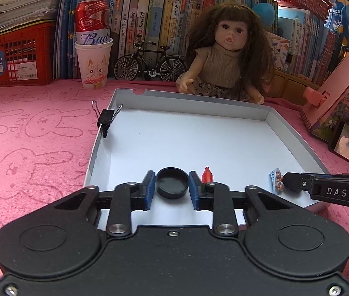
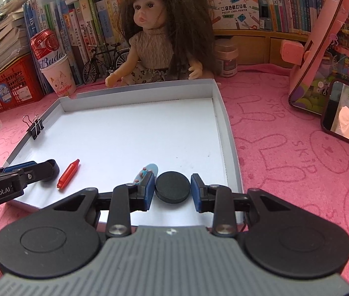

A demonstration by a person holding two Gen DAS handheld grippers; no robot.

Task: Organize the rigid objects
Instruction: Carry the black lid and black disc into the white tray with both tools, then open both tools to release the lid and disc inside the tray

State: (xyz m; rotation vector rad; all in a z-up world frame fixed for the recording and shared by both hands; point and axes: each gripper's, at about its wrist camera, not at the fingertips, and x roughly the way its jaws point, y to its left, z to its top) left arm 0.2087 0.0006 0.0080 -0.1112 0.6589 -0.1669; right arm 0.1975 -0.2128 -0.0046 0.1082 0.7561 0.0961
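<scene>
Jaws: your left gripper (image 1: 172, 187) is clamping the black cap (image 1: 172, 183), open side up, over the white tray (image 1: 223, 113) | right gripper (image 2: 172, 189) is pinching the black disc (image 2: 172, 187) at the tray's near-right corner | you're best lowering both flat before releasing.

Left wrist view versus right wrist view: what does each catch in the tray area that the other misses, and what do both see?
Only the left wrist view shows the black cap open side up between the left gripper fingers. Only the right wrist view shows the black disc between the right gripper fingers, plus a jar behind the doll. Both show the white tray, binder clip and red crayon-like piece.
</scene>
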